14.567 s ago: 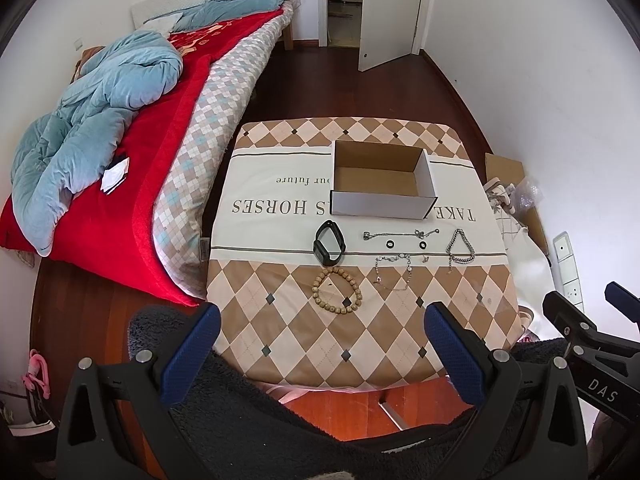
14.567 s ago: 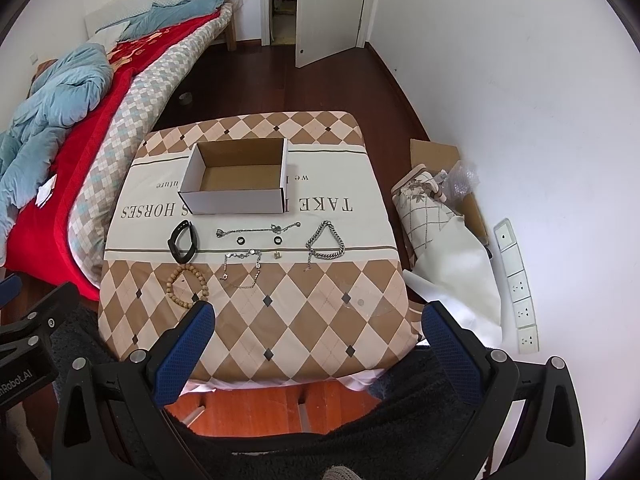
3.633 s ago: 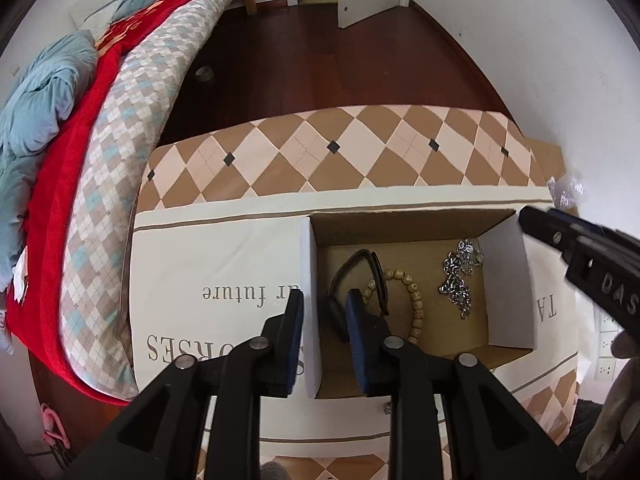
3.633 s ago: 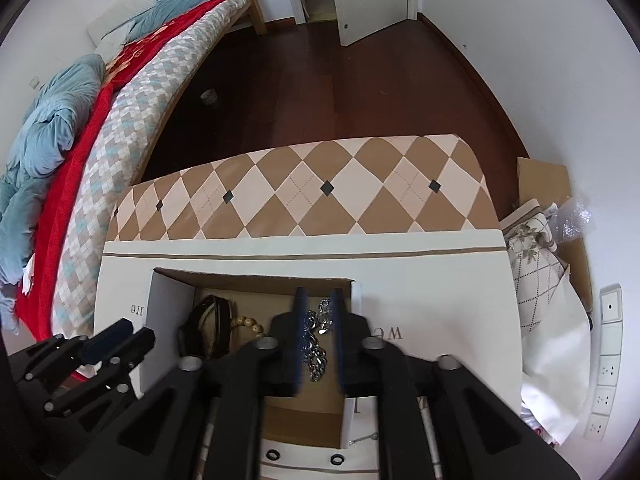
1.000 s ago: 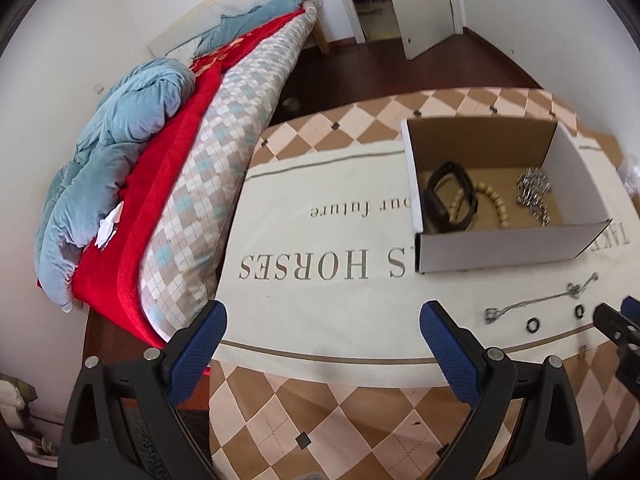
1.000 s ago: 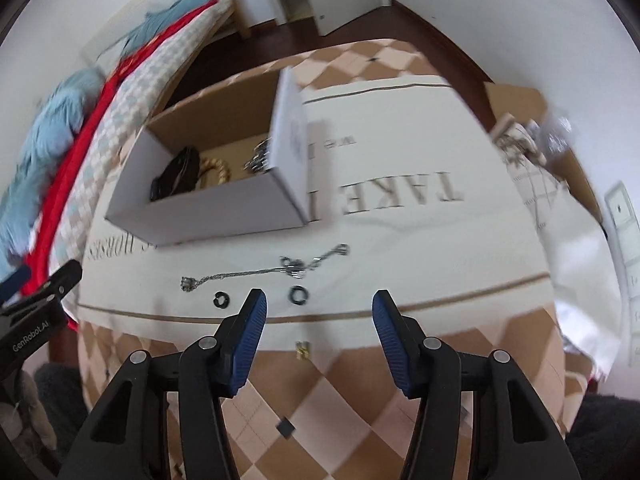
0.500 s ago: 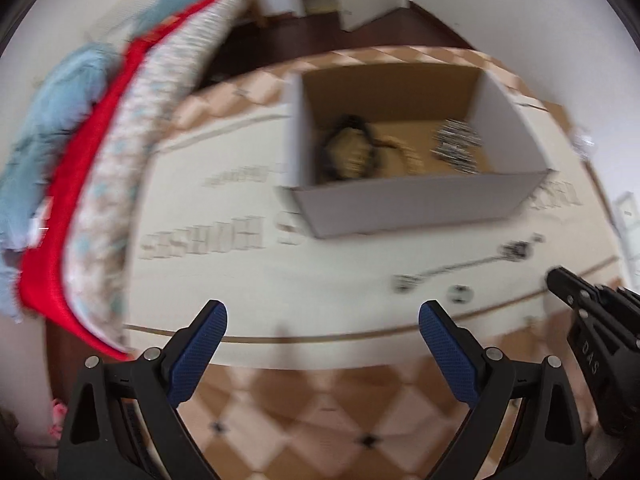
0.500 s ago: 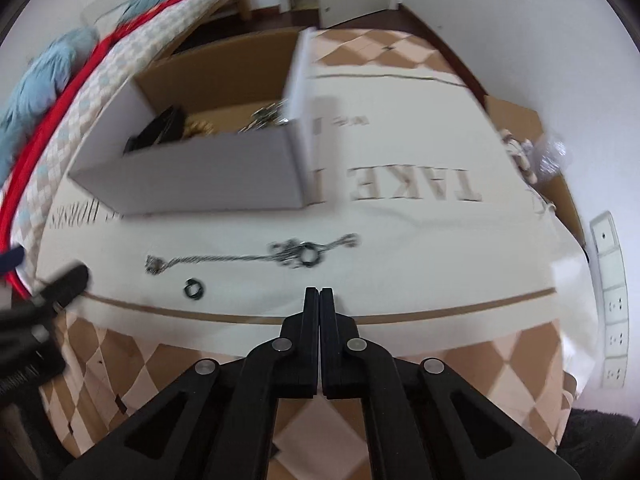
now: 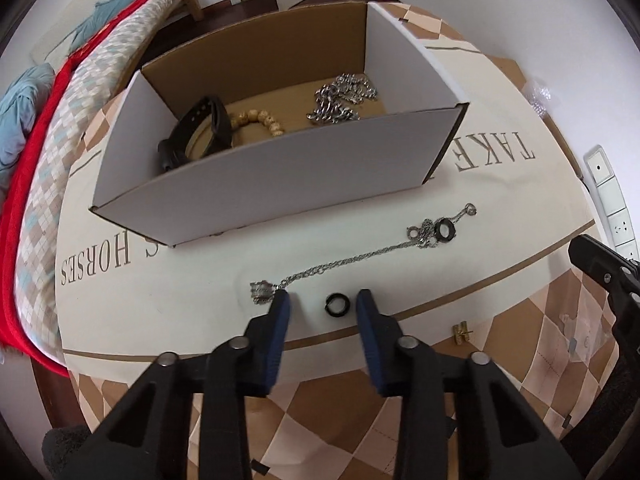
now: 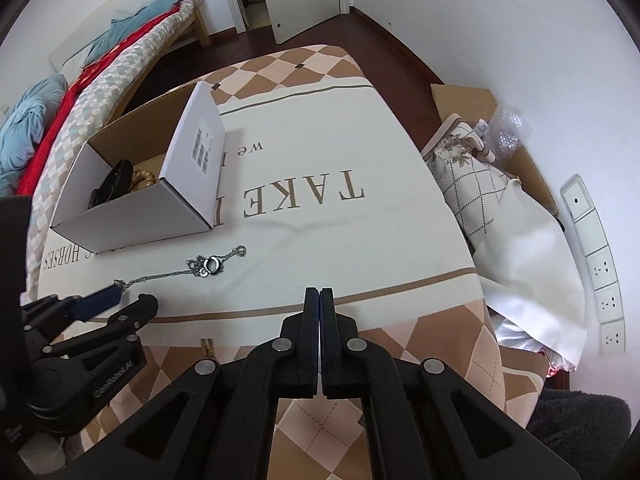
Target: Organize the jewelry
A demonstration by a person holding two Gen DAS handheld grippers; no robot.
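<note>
Black small ring lies on the desk between the left tool's parted blue pads; the right tool is pressed together, empty.

My left claw has blue pads on black arms. The ring is black, the chain silver. The box is white outside, brown inside. The desk cloth has brown and cream diamonds.

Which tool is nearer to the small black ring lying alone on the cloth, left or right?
Left. The left tool is open with the black ring between its fingertips. The right tool is shut and sits off to the ring's right, over bare cloth.
</note>
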